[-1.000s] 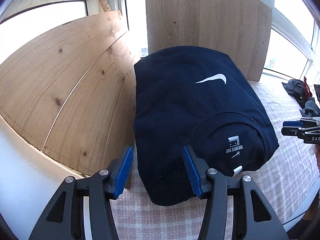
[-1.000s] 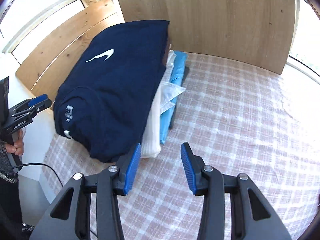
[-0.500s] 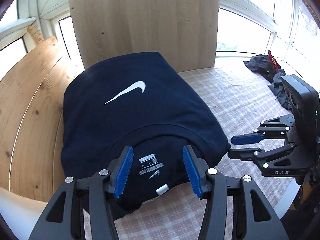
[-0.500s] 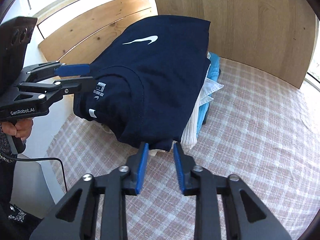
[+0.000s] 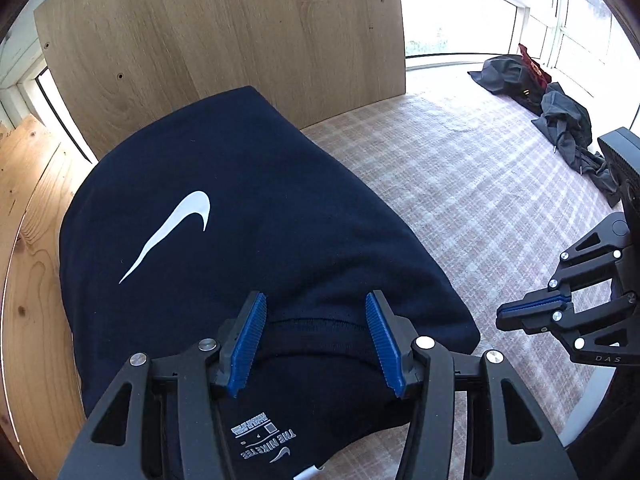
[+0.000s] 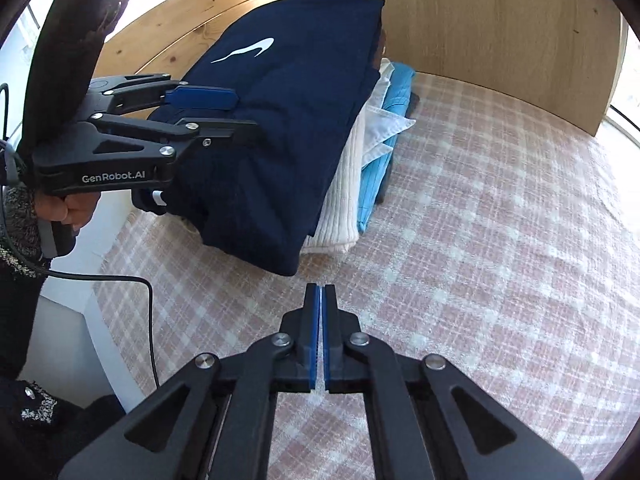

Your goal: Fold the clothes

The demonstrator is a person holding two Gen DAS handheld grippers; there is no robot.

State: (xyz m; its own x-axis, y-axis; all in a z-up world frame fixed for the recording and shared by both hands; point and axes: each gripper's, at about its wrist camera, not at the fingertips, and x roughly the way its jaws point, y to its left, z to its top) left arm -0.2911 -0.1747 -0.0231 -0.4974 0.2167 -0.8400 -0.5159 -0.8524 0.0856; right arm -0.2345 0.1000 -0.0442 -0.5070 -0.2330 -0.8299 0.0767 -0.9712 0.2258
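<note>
Navy T-shirt: folded, white swoosh up, lying on top of the stack; its collar end sits between and under the fingers of the left gripper.
Left gripper fingers: spread wide over the collar; whether a pad touches the cloth cannot be told.
Right gripper: blue pads pressed together with only a sliver between them and nothing held; it hangs over the checked cloth just short of the shirt's near corner.
Only in the left wrist view: the printed neck label just behind the fingers, a heap of dark clothes far off to the right of the fingers, and the right gripper seen side-on, its pads closed.
Only in the right wrist view: what lies under the shirt, namely a white ribbed garment and a light blue garment, both stacked ahead of the fingertips; also the hand on the left gripper's handle and its cable.
Backdrop: a pale wooden panel stands behind the stack, beyond both sets of fingers.
Change over the last second: the left gripper moved from the stack's left edge onto the collar, fingers equally wide throughout; the right gripper's fingers went from wide, to narrow, to closed. The shirt has not shifted on the stack.
</note>
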